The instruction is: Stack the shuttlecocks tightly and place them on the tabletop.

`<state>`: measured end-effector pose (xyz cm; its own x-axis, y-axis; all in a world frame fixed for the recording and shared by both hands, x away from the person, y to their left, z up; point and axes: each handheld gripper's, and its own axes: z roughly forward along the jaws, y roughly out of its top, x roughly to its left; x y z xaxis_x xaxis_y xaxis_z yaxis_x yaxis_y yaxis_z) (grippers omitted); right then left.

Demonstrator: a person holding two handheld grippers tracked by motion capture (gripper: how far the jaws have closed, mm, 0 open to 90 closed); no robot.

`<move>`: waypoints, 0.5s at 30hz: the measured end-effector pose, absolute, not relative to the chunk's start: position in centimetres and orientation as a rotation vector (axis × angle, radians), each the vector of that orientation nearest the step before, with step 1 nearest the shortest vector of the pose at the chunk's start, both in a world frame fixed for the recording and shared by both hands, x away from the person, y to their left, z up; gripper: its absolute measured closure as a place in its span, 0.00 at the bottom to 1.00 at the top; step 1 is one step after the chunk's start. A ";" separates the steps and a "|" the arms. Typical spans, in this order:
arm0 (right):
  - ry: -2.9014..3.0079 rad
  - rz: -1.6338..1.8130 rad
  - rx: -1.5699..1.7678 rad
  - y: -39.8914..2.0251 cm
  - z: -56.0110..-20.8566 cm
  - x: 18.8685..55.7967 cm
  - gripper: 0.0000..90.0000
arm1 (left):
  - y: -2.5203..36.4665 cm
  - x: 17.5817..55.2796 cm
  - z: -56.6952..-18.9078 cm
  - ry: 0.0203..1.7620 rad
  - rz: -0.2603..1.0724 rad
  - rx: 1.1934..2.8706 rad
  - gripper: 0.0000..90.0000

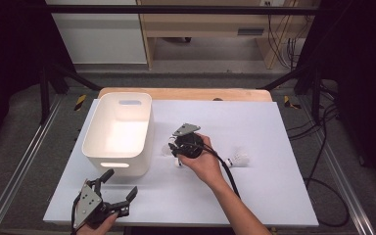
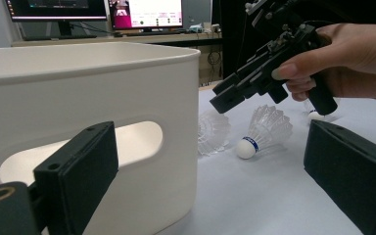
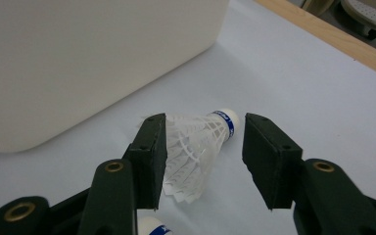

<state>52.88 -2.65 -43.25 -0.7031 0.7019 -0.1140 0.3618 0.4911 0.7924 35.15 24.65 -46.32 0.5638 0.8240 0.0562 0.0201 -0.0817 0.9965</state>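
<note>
In the high view the right hand [image 1: 203, 164] covers most of the shuttlecock under it, and the second shuttlecock [image 1: 239, 159] lying to its right is a small pale blur. The right tongs [image 3: 203, 147] point down over a white shuttlecock [image 3: 196, 147] lying on the tabletop [image 1: 274, 196] just right of the white bin [image 1: 117, 129]; their pads bracket its skirt with a gap on the cork side, not pressing. A further cork peeks, cut off, at the bottom edge. The left tongs [image 1: 120, 185] rest wide open and empty at the near left corner, aimed at the bin's handle slot.
</note>
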 end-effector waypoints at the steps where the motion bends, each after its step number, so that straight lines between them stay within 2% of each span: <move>1: 2.323 1.074 0.879 -2.6 -43.4 52.9 0.59 | 24.6 35.1 -46.3 0.748 0.784 1.520 0.07; 15: 2.366 0.968 0.844 -2.1 -44.6 53.3 0.74 | 24.4 35.1 -46.4 0.736 0.781 1.532 0.07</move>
